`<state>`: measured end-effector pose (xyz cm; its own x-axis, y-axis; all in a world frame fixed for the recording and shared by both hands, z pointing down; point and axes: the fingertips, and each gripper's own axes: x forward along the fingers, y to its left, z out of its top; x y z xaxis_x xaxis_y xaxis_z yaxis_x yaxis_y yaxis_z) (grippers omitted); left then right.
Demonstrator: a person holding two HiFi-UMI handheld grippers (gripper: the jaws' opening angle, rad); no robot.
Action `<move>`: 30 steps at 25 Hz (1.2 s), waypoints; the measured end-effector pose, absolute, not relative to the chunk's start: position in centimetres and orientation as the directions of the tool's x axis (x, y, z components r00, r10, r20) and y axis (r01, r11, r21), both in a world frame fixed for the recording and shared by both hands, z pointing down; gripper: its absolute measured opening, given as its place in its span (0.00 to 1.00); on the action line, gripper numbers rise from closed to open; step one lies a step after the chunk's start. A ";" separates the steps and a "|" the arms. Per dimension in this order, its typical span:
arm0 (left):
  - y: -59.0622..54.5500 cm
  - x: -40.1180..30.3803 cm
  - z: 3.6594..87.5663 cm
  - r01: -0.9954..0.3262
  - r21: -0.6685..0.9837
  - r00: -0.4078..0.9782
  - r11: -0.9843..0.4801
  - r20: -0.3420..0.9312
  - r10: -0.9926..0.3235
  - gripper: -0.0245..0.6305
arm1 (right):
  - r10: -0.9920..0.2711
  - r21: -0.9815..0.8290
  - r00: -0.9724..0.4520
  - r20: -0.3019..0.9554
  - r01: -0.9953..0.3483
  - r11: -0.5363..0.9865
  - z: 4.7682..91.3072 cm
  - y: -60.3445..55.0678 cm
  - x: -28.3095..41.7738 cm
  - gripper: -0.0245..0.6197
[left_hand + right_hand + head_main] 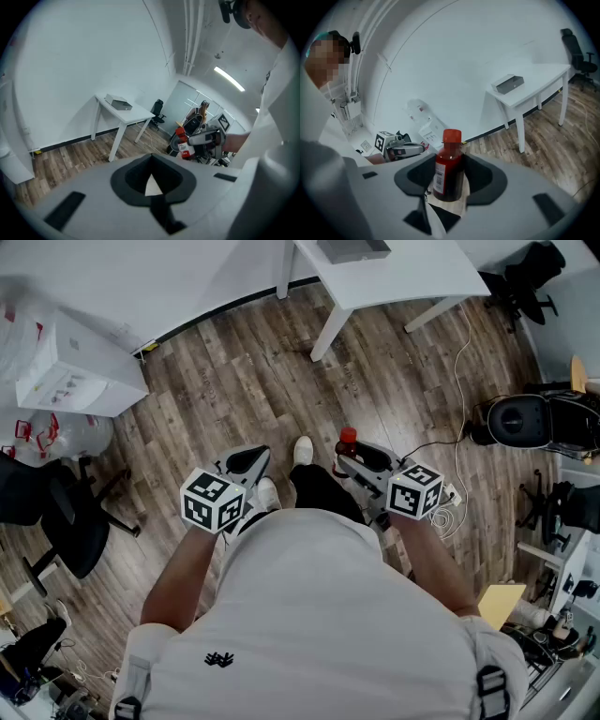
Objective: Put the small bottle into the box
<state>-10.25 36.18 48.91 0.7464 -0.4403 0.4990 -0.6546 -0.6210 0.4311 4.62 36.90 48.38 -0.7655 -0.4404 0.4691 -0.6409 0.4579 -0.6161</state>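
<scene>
The small bottle (449, 168), dark red with a red cap and a white label, stands upright between my right gripper's (451, 161) pads, held in the air above the wooden floor. From the head view the bottle (348, 439) pokes out ahead of the right gripper (361, 460), near the person's shoe. My left gripper (246, 465) is level with it on the left, its jaws together with nothing in them (151, 164). A flat grey box (353, 249) lies on the white table (412, 277) ahead; the grey box (509, 83) also shows in the right gripper view.
A white cardboard box (70, 371) and plastic bags (56, 432) sit at the far left. A black office chair (66, 517) stands at the left, another chair (520, 282) at top right. A round black device (520, 420) and cables (450, 493) lie on the floor at the right.
</scene>
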 end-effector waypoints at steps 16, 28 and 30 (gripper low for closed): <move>20.5 0.5 46.1 -0.618 0.365 0.761 -0.696 0.497 -0.416 0.05 | -0.440 -0.614 -0.787 0.433 -0.615 0.495 49.2 21.2 12.1 0.34; 8.6 4.0 45.3 -0.548 0.411 0.810 -0.729 0.480 -0.338 0.05 | -0.520 -0.617 -0.717 0.464 -0.683 0.391 49.1 8.3 16.6 0.34; 6.1 3.2 45.7 -0.528 0.424 0.823 -0.736 0.468 -0.320 0.05 | -0.535 -0.598 -0.688 0.490 -0.712 0.368 49.3 6.0 16.6 0.34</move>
